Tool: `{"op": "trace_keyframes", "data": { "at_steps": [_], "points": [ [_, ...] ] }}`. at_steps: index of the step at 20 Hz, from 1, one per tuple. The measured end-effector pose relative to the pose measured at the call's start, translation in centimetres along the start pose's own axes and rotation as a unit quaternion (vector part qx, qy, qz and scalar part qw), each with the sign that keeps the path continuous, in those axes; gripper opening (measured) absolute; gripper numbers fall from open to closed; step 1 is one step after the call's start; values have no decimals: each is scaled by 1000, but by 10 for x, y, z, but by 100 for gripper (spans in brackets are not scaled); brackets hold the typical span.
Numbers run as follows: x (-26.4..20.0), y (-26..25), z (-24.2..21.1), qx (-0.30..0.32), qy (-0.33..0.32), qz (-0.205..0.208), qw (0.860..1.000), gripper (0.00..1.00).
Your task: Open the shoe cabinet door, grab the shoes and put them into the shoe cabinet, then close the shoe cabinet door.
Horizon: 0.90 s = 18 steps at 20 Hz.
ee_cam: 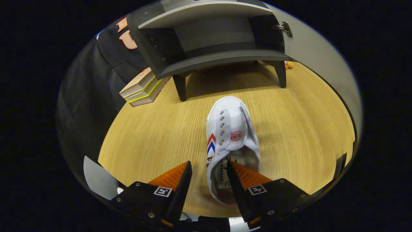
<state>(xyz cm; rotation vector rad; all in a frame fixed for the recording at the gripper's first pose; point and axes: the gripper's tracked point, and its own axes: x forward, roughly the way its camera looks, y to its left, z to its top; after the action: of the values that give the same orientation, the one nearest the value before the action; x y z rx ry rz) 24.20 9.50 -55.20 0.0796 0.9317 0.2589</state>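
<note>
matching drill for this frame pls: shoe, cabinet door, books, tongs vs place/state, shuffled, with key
Things:
1. white shoe
2. shoe cabinet door
3. stack of books
4. tongs

States:
A. swung open
B. on the wooden table, beside the cabinet's leg
C. open, one finger inside the heel opening, one outside its side wall
D. on the table between tongs and cabinet, toe toward cabinet

Pairs: 1-D, 2-A, 3-B, 4-C
</note>
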Motion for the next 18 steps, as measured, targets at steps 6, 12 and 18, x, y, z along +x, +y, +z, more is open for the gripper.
{"op": "trace_keyframes", "data": {
  "at_steps": [6, 12, 18],
  "points": [
    [18, -4, 10, 46, -11, -13, 999, 25],
    [4, -4, 30, 54, -26, -11, 998, 0],
    [-25, 4, 63, 55, -50, -8, 997, 0]
  ]
}}
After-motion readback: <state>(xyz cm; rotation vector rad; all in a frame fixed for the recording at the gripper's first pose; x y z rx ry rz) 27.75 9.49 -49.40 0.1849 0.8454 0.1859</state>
